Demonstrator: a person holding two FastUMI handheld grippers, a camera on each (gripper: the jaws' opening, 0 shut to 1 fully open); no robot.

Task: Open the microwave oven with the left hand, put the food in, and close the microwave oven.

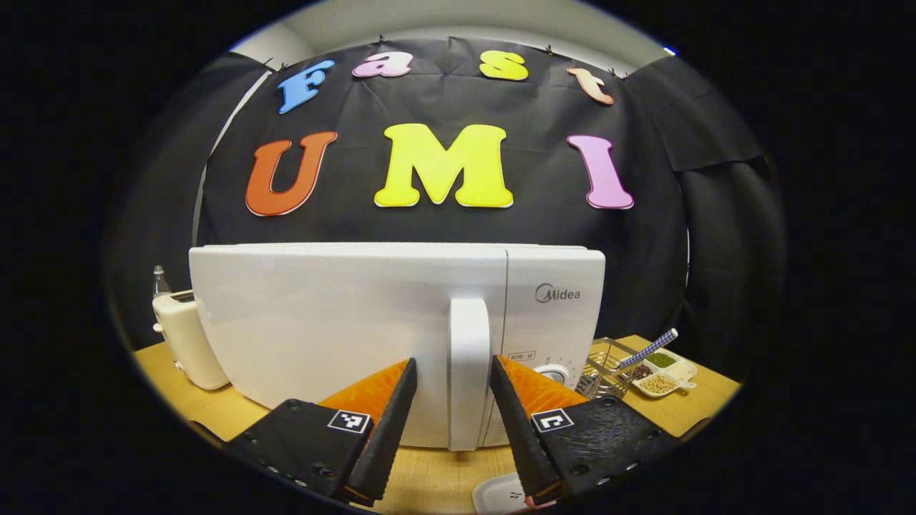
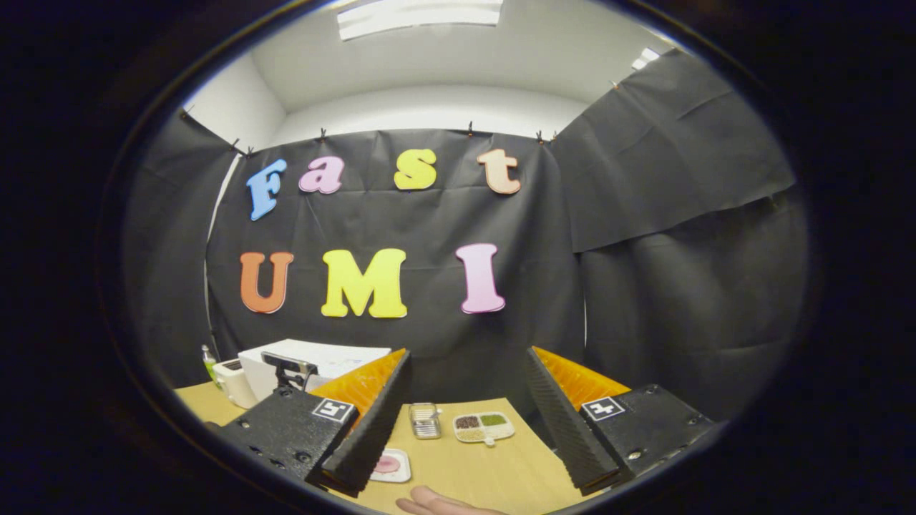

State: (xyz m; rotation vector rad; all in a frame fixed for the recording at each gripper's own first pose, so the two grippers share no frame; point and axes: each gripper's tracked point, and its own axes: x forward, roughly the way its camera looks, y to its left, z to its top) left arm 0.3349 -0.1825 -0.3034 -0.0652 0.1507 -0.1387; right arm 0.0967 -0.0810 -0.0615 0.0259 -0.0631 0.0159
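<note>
In the left gripper view, the microwave oven (image 1: 397, 336) is a smooth, glossy white box with rounded corners, standing on the light wood-grain surface (image 1: 429, 479) with its door closed. Its tall, flat-faced handle (image 1: 469, 372) rises upright between door and control panel. The left gripper (image 1: 449, 429) has its jaws spread wide, one ridged finger on either side of the handle, each a little apart from it and not pressing. A white toaster (image 1: 187, 340) sits beside the oven's left side, and toward the surface's right edge stand a wire basket (image 1: 605, 368) and a white divided dish (image 1: 665, 375) of beans with a checked-handled spoon. A white plate's rim (image 1: 501, 495) peeks at the near edge under the fingers. In the right gripper view, the right gripper (image 2: 465, 436) hangs above the surface with jaws spread wide and empty. The oven lies far off at the back left corner, well apart from these jaws, with the other gripper in front of it. The small square plate of pink food (image 2: 390, 465) lies near the front edge, just beside the left finger, and a hand (image 2: 440, 504) shows at the near edge.
</note>
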